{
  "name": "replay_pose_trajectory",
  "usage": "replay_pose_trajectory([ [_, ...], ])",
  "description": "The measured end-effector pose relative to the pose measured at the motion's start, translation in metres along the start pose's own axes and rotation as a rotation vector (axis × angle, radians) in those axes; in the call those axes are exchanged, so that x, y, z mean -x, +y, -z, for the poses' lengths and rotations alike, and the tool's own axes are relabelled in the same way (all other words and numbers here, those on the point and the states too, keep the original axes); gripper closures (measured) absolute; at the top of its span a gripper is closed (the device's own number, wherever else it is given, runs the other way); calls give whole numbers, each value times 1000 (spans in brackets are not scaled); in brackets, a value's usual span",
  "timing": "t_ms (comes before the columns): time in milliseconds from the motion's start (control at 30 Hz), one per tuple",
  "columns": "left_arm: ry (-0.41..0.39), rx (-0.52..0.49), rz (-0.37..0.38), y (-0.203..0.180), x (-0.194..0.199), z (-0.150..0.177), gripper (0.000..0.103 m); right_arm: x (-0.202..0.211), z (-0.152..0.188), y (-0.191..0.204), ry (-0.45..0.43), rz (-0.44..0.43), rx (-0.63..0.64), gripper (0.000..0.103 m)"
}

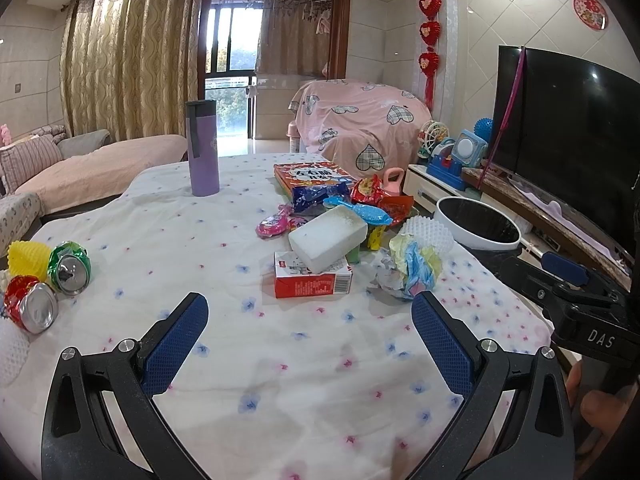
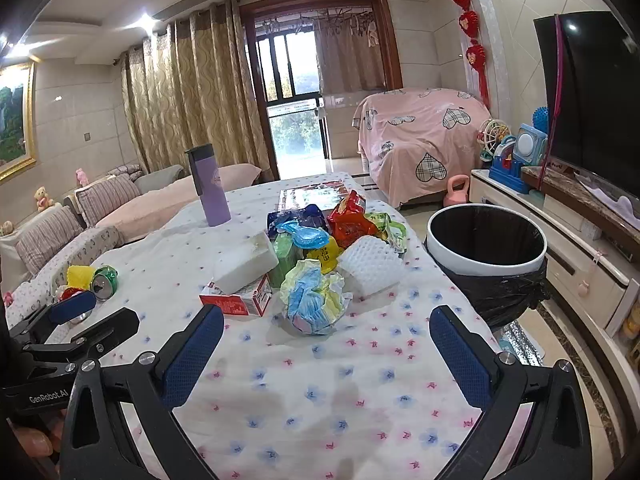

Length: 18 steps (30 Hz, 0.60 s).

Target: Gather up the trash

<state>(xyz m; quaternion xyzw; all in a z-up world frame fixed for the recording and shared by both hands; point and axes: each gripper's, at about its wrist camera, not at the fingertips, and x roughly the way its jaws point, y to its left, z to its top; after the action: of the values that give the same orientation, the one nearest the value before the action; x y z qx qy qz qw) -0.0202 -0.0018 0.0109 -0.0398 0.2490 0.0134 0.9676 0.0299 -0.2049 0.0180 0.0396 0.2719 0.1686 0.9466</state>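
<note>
Hovering over the near edge of the desk, both claws are empty with fingers spread wide apart: left claw, right claw.

Trash lies in two groups. Main pile sits toward the right edge of the desk, just beside the black-lined bin, which stands off that edge. Nearest to the right claw: one crumpled paper wad, blue, yellow and white. Judged very light and soft; it should crush under the pads, so a pinch across its middle ought to hold. Touching it on the right is one white foam net sleeve, springy and light, graspable anywhere.

Behind them: one white foam block resting tilted on one red-and-white carton. Block likely light and stiff, surface crumbly; take it across the narrow width. Carton stiff-walled, probably empty. Crinkly snack wrappers heap further back; count unclear, slippery film.

At the left edge: two crushed cans, one green and one red, rigid and smooth, liable to roll; grip across the body. One yellow net sleeve beside them.

One purple flask stands upright near the far edge, probably not trash.
</note>
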Motion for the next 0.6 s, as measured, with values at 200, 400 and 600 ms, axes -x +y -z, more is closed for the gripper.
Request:
replay_pose_trajectory([
  [200,0,-2,0,0,0,0,0,0,0,1,1,-12,-1,0],
  [400,4,-4,3,0,-2,-2,0,-2,1,1,7,-23,-3,0],
  [600,12,-5,3,1,-6,-2,0,-6,2,0,12,-35,-6,0],
])
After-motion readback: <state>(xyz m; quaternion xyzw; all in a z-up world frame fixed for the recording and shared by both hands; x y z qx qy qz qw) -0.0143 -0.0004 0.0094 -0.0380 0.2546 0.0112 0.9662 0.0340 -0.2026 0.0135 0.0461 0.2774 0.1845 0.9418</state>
